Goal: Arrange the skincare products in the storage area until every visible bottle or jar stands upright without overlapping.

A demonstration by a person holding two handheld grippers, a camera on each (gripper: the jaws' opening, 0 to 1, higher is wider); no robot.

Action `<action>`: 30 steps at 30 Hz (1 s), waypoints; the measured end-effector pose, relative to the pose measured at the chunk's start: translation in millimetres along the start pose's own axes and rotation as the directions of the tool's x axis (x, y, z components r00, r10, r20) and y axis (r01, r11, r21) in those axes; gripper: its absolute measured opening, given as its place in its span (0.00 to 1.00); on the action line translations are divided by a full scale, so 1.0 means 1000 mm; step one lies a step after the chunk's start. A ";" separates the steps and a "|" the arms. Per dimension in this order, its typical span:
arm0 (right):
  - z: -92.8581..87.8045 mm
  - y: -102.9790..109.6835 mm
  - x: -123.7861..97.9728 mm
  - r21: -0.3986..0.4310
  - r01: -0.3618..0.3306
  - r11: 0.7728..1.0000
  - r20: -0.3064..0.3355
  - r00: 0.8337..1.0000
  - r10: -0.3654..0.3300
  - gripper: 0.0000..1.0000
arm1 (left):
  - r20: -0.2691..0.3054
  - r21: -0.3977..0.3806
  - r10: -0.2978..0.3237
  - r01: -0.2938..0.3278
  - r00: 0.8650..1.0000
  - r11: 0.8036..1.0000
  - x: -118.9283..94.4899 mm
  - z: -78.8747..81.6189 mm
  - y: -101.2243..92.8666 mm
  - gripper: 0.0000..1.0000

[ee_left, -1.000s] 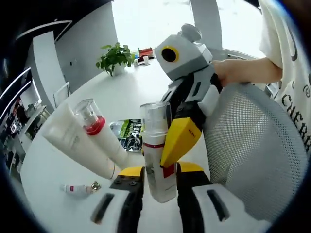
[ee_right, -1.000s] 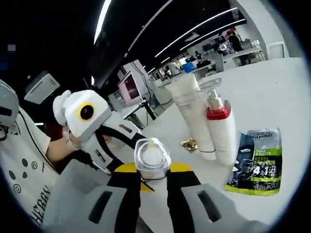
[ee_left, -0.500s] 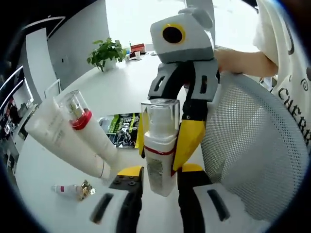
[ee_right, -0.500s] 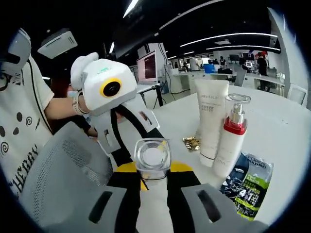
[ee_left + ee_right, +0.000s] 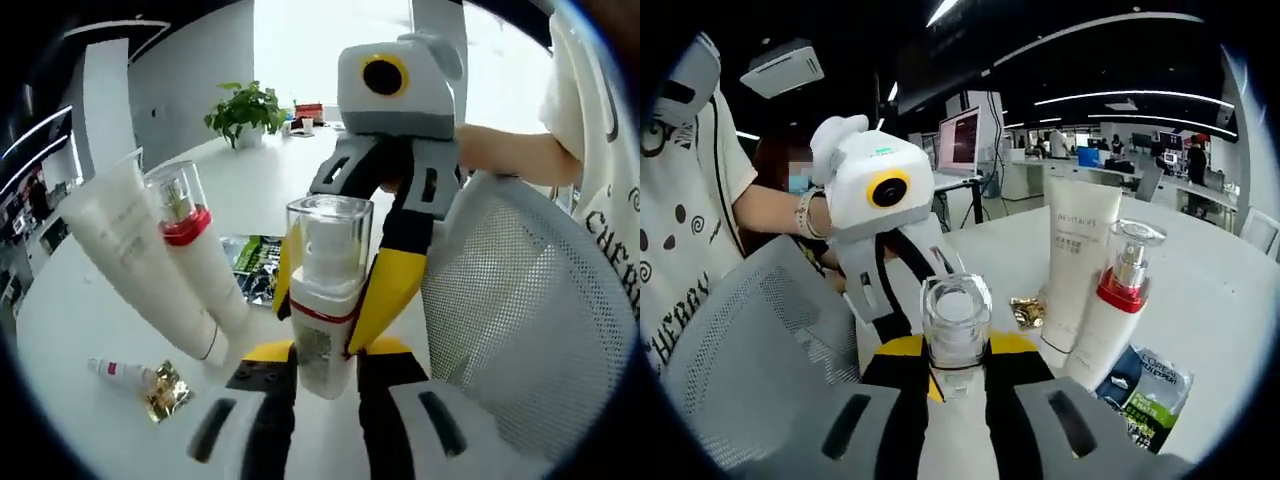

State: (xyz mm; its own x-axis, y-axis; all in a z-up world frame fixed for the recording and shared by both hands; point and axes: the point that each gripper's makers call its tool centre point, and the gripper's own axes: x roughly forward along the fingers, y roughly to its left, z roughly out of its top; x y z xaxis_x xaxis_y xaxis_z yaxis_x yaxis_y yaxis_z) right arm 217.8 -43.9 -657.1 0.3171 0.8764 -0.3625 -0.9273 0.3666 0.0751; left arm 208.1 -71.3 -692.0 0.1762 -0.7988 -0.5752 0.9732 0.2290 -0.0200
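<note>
Both grippers are on one pump bottle, a white one with a clear square cap and a red band, held up above the white desk. In the left gripper view the left gripper has its jaws closed on the bottle's lower body from either side. The right gripper comes down from above, its yellow fingertips flanking the bottle at the red band.

From the right gripper view we look straight down on the clear cap; the right gripper has its jaws tight against the bottle just under the cap, and the left gripper reaches in from behind it.

Over on the desk, a white tube stands cap-down, and touching it on its near side stands a second pump bottle with a red collar and clear cap. A green-and-black sachet lies flat just beside that pair. In the left gripper view a small vial lies on its side next to a gold foil piece, near the tube's base. A potted plant sits at the desk's far edge. A mesh chair back sits close by the grippers.
</note>
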 end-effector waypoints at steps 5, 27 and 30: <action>0.000 -0.006 0.000 -0.008 0.033 0.999 -0.001 0.999 -0.033 0.21 | 0.020 -0.021 0.036 -0.035 0.999 0.999 0.003 0.004 0.003 0.20; 0.011 -0.033 0.000 -0.002 0.198 0.980 0.048 0.979 -0.198 0.23 | 0.094 -0.163 0.144 -0.127 0.985 0.978 0.029 0.004 0.024 0.20; 0.007 -0.033 0.003 -0.042 0.199 0.979 0.032 0.980 -0.198 0.23 | 0.076 -0.147 0.146 -0.134 0.986 0.980 0.032 0.001 0.024 0.20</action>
State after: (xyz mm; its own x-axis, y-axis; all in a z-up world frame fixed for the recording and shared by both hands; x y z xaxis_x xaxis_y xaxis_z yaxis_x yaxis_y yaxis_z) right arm 250.7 -51.5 -653.8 0.5004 0.7961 -0.3402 -0.8532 0.5203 -0.0375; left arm 237.7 -91.9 -710.7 0.3268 -0.7967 -0.5084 0.9086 0.4129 -0.0629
